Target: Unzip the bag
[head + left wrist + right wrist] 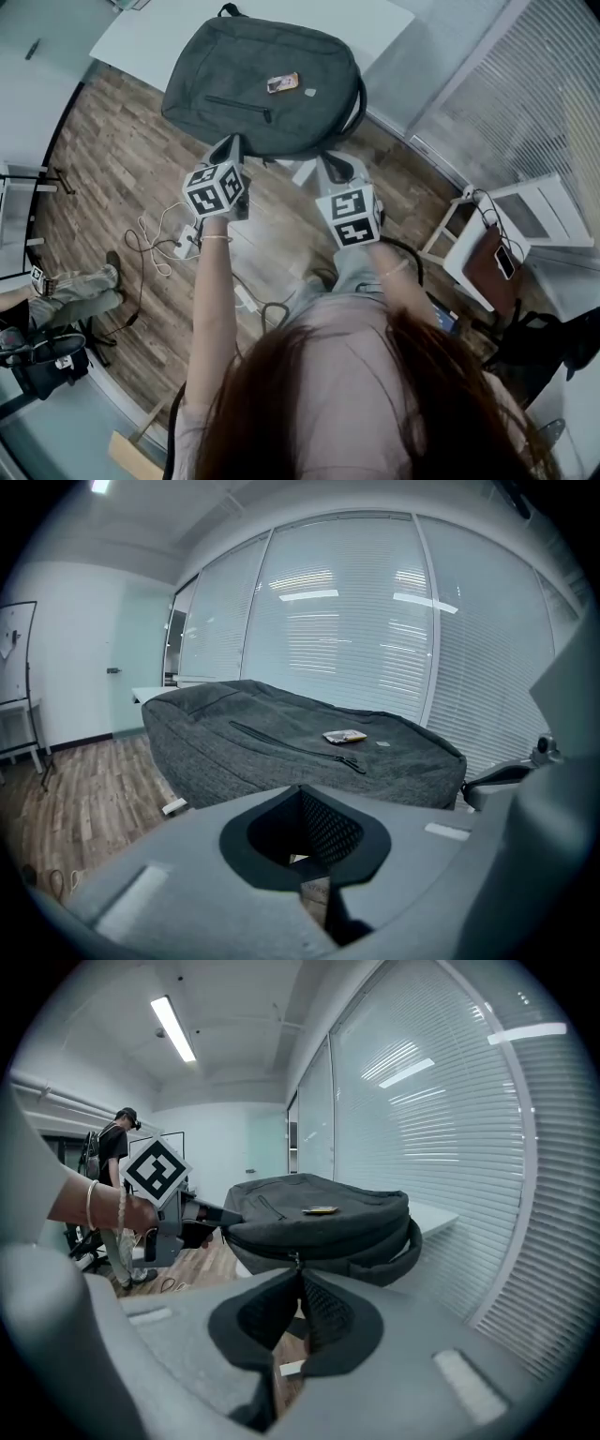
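A grey backpack (253, 75) (309, 742) (319, 1218) lies flat on a white table (141, 37), with a small packet (282, 83) on top. Its front pocket zip (295, 747) is closed. The left gripper (232, 148) (300, 794) (202, 1215) is shut with nothing seen between its jaws, its tips at the bag's near left edge. The right gripper (330, 161) (300, 1274) is also shut, close to the bag's near side. A metal zip pull (296, 1260) on the side seam hangs just past its tips. I cannot tell if they touch it.
Cables and a power strip (178, 244) lie on the wood floor below the table. A white chair (487, 253) carrying a brown item stands at the right. One person sits at the left (66, 291) and another stands at the back (108, 1162). Window blinds run behind the table.
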The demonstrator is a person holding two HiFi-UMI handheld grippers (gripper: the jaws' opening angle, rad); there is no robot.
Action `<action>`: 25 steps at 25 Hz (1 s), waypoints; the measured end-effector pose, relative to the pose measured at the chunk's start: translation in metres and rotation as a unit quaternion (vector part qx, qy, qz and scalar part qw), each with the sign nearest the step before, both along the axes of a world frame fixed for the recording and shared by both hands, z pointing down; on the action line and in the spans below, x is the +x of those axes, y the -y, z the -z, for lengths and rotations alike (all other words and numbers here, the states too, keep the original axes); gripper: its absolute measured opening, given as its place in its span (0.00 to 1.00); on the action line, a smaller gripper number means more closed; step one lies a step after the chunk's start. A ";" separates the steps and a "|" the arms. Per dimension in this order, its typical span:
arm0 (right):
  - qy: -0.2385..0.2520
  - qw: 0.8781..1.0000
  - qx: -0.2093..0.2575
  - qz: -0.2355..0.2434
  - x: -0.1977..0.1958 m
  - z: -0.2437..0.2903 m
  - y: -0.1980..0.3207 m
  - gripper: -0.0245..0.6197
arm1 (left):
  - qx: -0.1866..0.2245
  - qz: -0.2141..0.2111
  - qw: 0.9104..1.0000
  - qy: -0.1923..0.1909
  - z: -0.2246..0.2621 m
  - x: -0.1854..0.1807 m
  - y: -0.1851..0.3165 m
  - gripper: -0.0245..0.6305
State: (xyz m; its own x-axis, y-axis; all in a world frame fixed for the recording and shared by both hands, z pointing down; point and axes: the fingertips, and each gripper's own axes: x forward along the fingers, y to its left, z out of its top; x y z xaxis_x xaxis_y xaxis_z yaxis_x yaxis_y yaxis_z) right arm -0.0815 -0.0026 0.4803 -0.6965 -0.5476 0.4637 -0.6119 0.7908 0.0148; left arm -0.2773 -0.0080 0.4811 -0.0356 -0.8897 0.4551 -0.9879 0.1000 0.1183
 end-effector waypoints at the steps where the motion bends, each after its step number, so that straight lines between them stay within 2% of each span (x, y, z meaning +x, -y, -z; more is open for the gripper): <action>1: 0.001 1.000 0.001 0.002 0.001 0.001 0.001 0.06 | 0.000 0.001 1.000 0.001 0.000 0.000 0.000 0.05; 10: -0.020 0.999 0.019 0.022 0.019 0.012 0.019 0.06 | 0.002 0.019 1.000 0.002 0.000 -0.001 0.000 0.05; 25: -0.036 0.997 0.016 0.060 0.038 0.018 0.049 0.06 | 0.011 0.047 0.999 -0.001 -0.001 -0.001 0.000 0.05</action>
State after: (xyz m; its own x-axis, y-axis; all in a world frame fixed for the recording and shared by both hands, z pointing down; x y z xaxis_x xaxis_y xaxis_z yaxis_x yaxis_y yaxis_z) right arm -0.0430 -0.0514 0.4628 -0.7243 -0.4770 0.4979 -0.5086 0.8571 0.0813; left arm -0.2783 -0.0083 0.4817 -0.1179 -0.8928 0.4349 -0.9742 0.1889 0.1237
